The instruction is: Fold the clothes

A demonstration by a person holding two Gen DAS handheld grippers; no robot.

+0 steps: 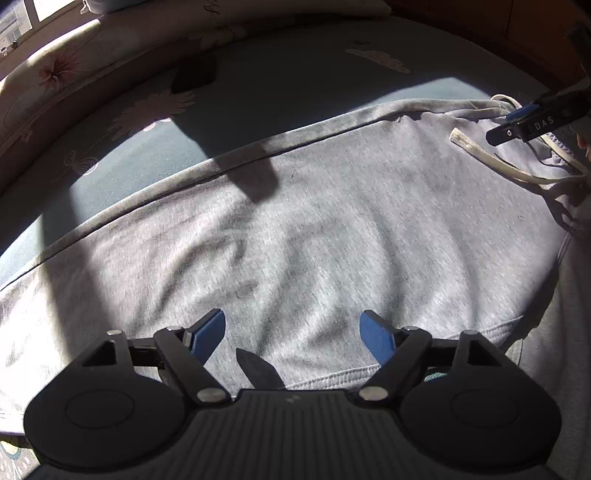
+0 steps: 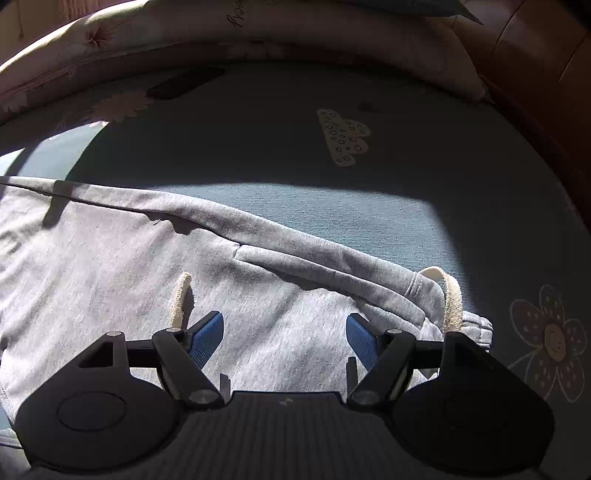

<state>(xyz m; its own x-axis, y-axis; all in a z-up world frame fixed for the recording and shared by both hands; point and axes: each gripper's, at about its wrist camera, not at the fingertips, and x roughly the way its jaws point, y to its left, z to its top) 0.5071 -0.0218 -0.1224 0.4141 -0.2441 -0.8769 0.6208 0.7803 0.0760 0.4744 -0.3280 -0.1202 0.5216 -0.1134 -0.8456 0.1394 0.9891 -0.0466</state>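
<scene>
A grey garment (image 1: pixel 314 229) is spread flat across the centre of the left wrist view on a blue patterned bedsheet (image 2: pixel 332 206). The left gripper (image 1: pixel 293 334) is held above it, jaws apart, nothing between them. The right gripper (image 2: pixel 284 338) is likewise unclosed and empty near the cream drawstring (image 2: pixel 452 302) at lower right.

I'm in a bedroom at home — a bed sheet (image 2: pixel 280 173) printed with flowers and clouds, a floral quilt (image 2: pixel 122 40), a window (image 1: pixel 22 22).
</scene>
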